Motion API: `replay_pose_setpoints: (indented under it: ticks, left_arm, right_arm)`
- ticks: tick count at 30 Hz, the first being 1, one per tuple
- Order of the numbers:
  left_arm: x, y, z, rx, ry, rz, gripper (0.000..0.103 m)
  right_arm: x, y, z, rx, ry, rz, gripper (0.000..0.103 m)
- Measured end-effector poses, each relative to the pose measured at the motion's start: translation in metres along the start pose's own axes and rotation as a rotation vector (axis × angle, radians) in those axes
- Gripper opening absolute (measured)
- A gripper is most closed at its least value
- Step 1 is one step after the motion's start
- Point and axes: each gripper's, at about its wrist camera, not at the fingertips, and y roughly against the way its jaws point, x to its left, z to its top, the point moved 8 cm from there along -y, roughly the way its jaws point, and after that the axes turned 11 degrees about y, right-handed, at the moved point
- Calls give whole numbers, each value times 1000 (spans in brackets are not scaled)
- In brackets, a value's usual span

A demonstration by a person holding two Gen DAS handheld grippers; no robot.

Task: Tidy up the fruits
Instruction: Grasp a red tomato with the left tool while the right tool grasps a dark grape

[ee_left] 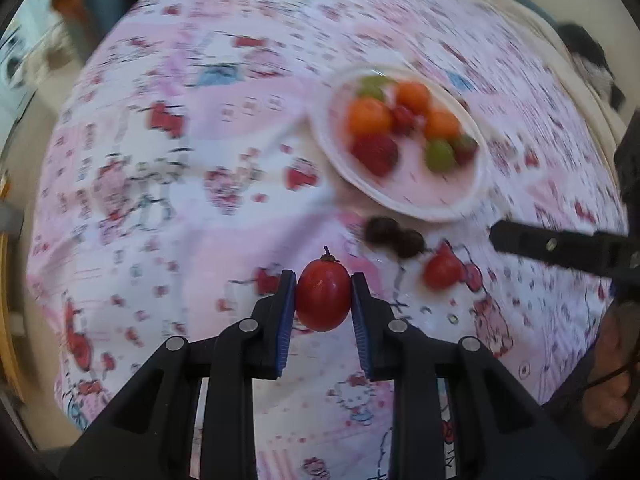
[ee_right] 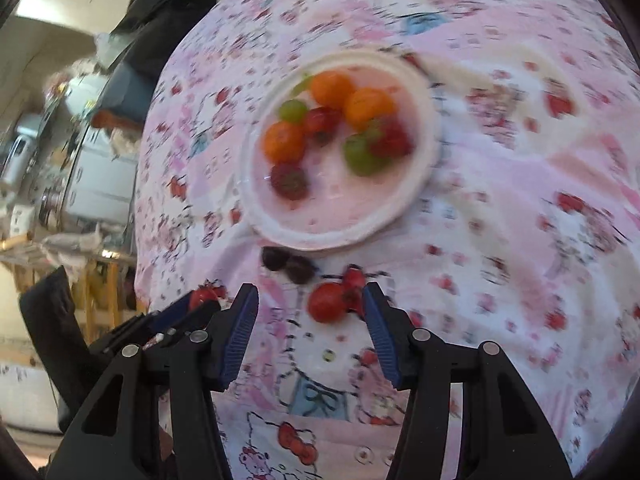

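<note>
My left gripper (ee_left: 323,294) is shut on a red cherry tomato (ee_left: 322,297) and holds it above the pink cartoon-print cloth; it also shows in the right wrist view (ee_right: 204,298). A white plate (ee_left: 472,196) at upper right holds orange, red and green fruits, and shows in the right wrist view (ee_right: 424,160). Two dark fruits (ee_left: 394,234) and another red tomato (ee_left: 442,272) lie on the cloth below the plate. My right gripper (ee_right: 310,304) is open, with that red tomato (ee_right: 328,302) between its fingertips, nearer the right finger. The dark fruits (ee_right: 286,264) lie just beyond.
The pink cloth (ee_left: 180,160) covers the whole surface. Beyond its left edge in the right wrist view stand metal appliances and shelves (ee_right: 80,184). A dark garment (ee_right: 168,4) lies at the far edge. The right gripper's finger (ee_left: 560,246) enters the left wrist view from the right.
</note>
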Motion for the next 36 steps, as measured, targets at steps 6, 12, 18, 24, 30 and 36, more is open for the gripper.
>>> replay_pose_setpoints:
  ticks: [6, 12, 18, 24, 30, 36]
  left_arm:
    - [14, 3, 10, -27, 67, 0, 23]
    - [18, 10, 14, -51, 61, -9, 23]
    - [16, 11, 16, -49, 67, -24, 24]
    - [17, 8, 19, -55, 67, -7, 24]
    - [21, 6, 22, -54, 81, 7, 24]
    - [21, 12, 25, -79, 83, 11, 24]
  right_arm:
    - [9, -34, 13, 62, 113, -56, 36]
    - [17, -61, 8, 147, 267, -132, 34]
    - [20, -80, 5, 165, 347, -194, 34]
    - [29, -90, 2, 158, 440, -221, 30]
    - [33, -87, -5, 160, 459, -199, 18]
    - [42, -71, -9, 127, 440, -151, 18]
